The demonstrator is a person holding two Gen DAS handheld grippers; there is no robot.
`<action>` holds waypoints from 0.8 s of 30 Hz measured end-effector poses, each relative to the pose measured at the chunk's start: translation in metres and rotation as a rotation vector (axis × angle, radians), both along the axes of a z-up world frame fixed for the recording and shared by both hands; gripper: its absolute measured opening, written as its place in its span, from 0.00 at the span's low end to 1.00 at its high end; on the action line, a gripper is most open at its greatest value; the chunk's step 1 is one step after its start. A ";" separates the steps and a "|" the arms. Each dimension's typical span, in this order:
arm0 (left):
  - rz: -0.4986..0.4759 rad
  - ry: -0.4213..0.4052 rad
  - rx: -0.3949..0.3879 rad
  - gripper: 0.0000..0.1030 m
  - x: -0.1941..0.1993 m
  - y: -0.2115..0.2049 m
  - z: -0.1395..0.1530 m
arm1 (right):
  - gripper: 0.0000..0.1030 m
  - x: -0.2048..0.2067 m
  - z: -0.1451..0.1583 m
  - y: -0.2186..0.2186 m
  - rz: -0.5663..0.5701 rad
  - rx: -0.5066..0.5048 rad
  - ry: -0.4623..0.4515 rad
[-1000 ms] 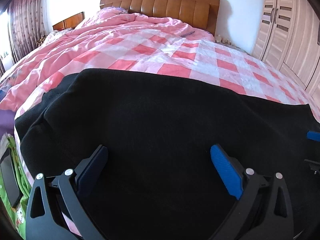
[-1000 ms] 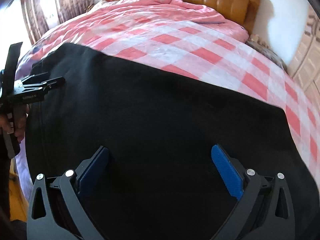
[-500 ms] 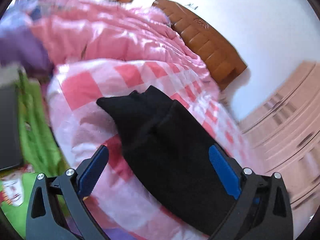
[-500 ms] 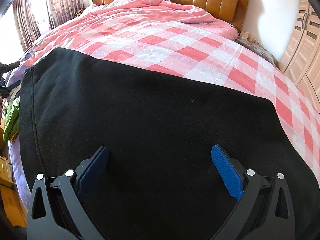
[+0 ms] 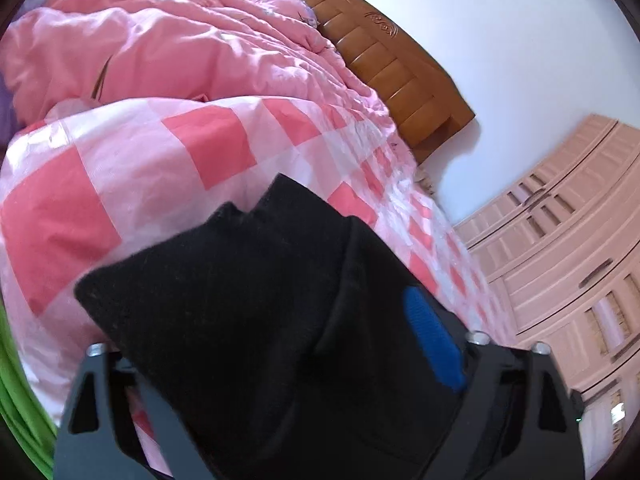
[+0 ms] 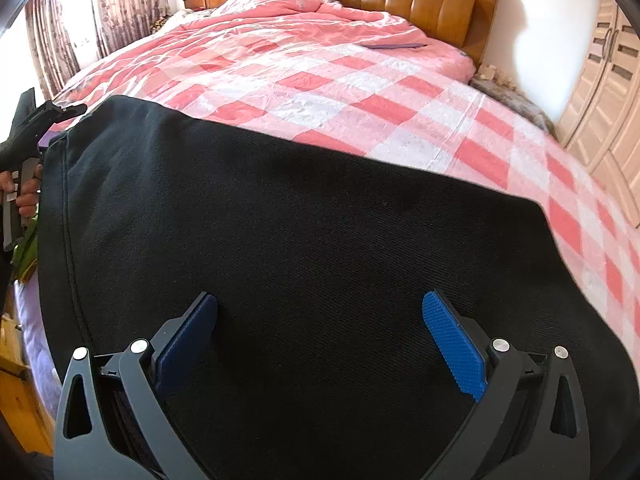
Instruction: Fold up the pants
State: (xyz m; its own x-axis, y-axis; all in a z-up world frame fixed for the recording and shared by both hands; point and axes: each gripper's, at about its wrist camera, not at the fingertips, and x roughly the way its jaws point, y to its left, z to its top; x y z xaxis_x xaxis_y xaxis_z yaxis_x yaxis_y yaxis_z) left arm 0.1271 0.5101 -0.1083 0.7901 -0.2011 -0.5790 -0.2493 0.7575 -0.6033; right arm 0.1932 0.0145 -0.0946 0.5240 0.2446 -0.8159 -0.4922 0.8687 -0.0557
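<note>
Through the left wrist camera, the left gripper point(image 5: 288, 356) has a bunched end of the black pants point(image 5: 256, 300) between its jaws, which are closing; the fabric hides the left pad, so whether the pads press on it cannot be told. That end lies on the pink checked bedspread point(image 5: 168, 160).

From the right wrist camera, the right gripper point(image 6: 320, 336) stands wide apart over the flat-spread pants point(image 6: 280, 216), holding nothing. At far left a hand point(image 6: 24, 192) grasps the other gripper's handle by the pants' edge.
</note>
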 end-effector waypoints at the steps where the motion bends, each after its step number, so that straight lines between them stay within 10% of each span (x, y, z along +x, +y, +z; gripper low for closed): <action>1: -0.012 0.013 0.001 0.41 0.001 0.001 -0.003 | 0.96 -0.001 0.004 0.006 -0.004 -0.006 -0.017; 6: 0.017 -0.036 0.041 0.26 -0.013 -0.001 0.003 | 0.96 -0.012 0.023 0.074 0.190 0.033 -0.030; 11: 0.024 -0.069 0.334 0.24 -0.022 -0.046 0.056 | 0.96 -0.007 -0.008 0.128 0.281 -0.072 0.066; 18: -0.050 -0.161 0.592 0.24 -0.036 -0.140 0.117 | 0.96 -0.010 0.012 0.097 0.221 0.113 0.020; 24: -0.249 -0.235 0.817 0.23 -0.044 -0.293 0.127 | 0.96 -0.011 0.051 -0.012 -0.046 0.242 -0.096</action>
State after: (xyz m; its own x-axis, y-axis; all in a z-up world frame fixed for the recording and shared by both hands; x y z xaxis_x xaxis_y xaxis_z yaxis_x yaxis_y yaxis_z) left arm 0.0833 0.2168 0.0188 0.8953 0.0225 -0.4449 0.0422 0.9899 0.1351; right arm 0.1823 0.0027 -0.0435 0.6113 0.4004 -0.6826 -0.4543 0.8838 0.1115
